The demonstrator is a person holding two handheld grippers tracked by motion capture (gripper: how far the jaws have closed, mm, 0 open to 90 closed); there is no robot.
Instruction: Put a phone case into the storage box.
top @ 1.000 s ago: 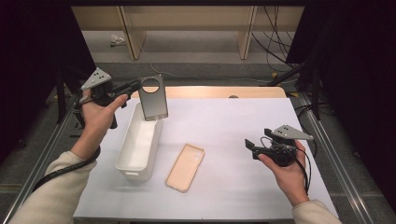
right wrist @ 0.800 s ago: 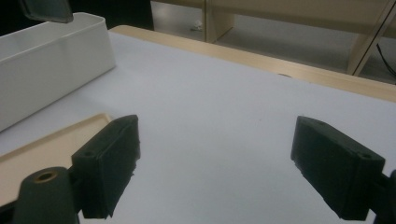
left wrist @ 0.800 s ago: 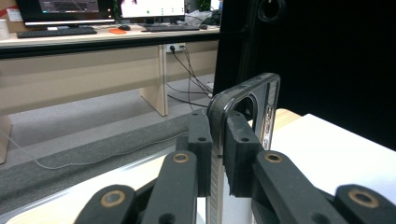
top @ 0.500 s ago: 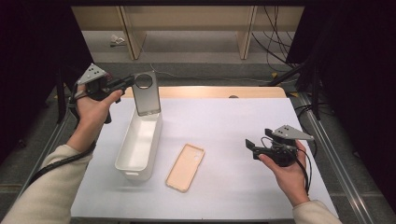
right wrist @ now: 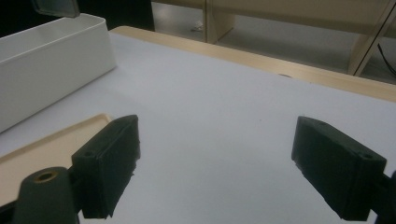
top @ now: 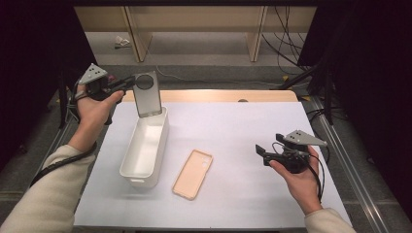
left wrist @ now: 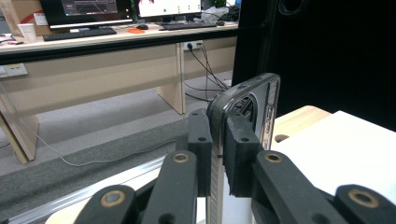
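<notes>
White table (top: 233,126); left gripper (top: 127,83) clamps grey phone case (top: 148,94) above white bin (top: 145,148); right gripper (top: 260,150) agape.

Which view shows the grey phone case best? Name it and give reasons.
The high view: the whole grey phone case shows, held above the white bin by the left gripper. The left gripper view shows its edge clamped close up; the right gripper view catches a corner.

A grey phone (top: 147,94), dark round camera ring near its top, hangs roughly upright in the upper left of the high view, clamped at its top edge, lower end over the white bin's (top: 145,148) far end.
</notes>
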